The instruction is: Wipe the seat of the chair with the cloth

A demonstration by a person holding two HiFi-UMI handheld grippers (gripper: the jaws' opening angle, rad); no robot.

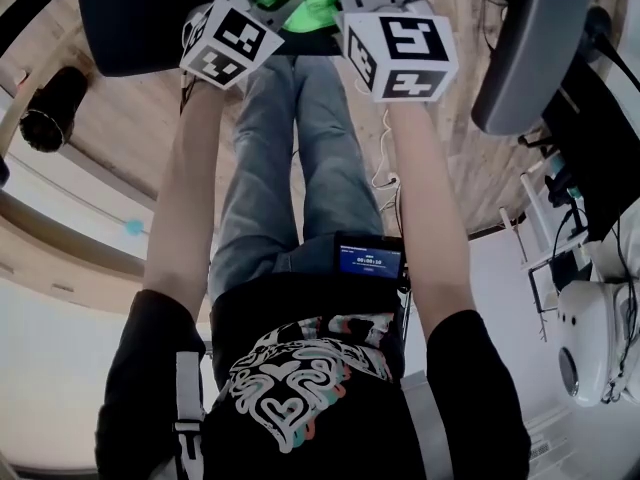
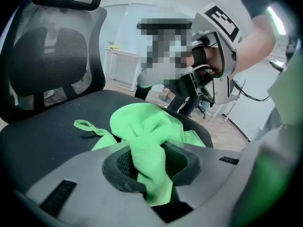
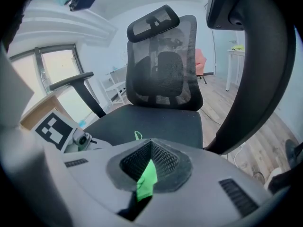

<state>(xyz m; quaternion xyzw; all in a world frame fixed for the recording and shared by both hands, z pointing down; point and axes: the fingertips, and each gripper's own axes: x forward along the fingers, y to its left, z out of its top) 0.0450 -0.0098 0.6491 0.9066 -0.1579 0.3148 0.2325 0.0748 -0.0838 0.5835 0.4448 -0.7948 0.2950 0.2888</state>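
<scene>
Grips bunched cloth (image 2: 142, 124) with left claw (image 2: 149, 148) at front edge of seat (image 3: 156, 122); pinches only a thin corner with right claw (image 3: 150, 148); risks losing that corner under drag; wadded, likely wipes a narrow strip.

Bright green cloth (image 2: 142, 126): soft, napped terry. Black chair seat (image 2: 47, 141): matt woven fabric. Backrest (image 3: 161, 74): see-through black mesh.

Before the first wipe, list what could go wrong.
The right tongs pinch only a thin corner of the cloth; a pull could free it. The left tongs grip a bunched wad, so little flat cloth may meet the seat. The dark curved bar close by the right tongs could be bumped.
</scene>
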